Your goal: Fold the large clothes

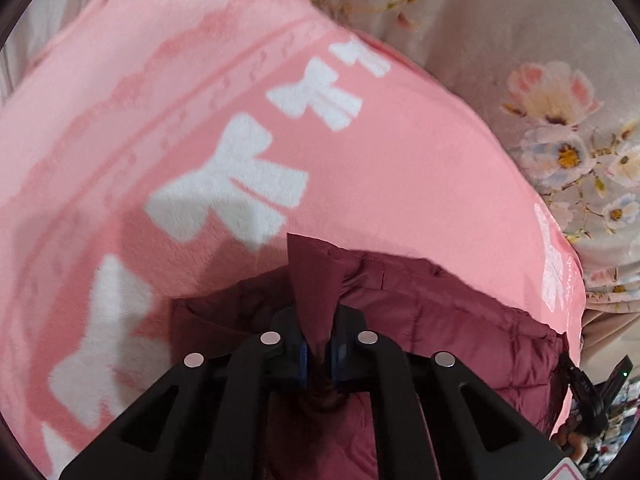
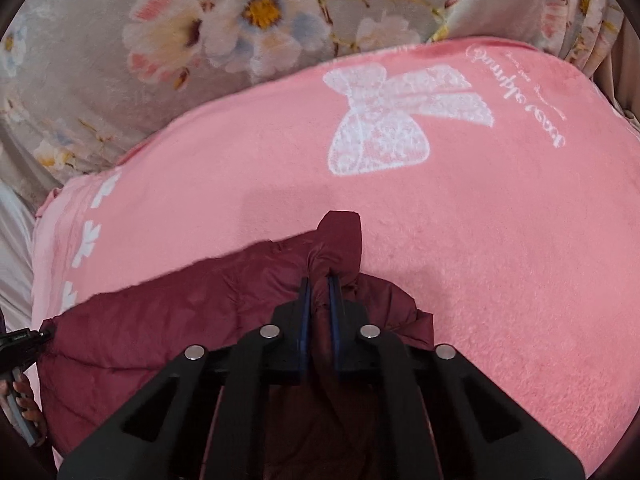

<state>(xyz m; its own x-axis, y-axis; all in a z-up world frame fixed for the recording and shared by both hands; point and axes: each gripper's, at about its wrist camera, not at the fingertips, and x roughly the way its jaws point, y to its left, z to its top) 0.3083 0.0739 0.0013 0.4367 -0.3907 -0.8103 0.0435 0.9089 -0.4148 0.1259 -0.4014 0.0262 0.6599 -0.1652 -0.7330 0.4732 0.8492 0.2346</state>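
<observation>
The maroon quilted jacket [image 1: 460, 320] lies on the pink bow-printed blanket [image 1: 360, 152], at the blanket's near side in both wrist views; the blanket itself rests on a pale floral bedspread [image 1: 560, 152], which shows beyond the blanket's far edge. The left gripper [image 1: 319, 354] has its blue-padded fingers [image 1: 303, 360] closed almost together on a bunched fold of the jacket, a pointed flap of maroon cloth standing up from between them over the blanket; the right gripper [image 2: 319, 322] likewise has its fingers [image 2: 304, 320] pinched nearly shut on a gathered wad of the jacket [image 2: 160, 320], the wad rising above the fingertips against the blanket [image 2: 500, 260]; a large white bow [image 2: 396, 120] and some script lettering sit on the blanket beyond the right gripper, with the bedspread [image 2: 120, 60] past them; at the left edge of the right wrist view the other gripper's handle and a hand [image 2: 24, 396] show beside the jacket.
</observation>
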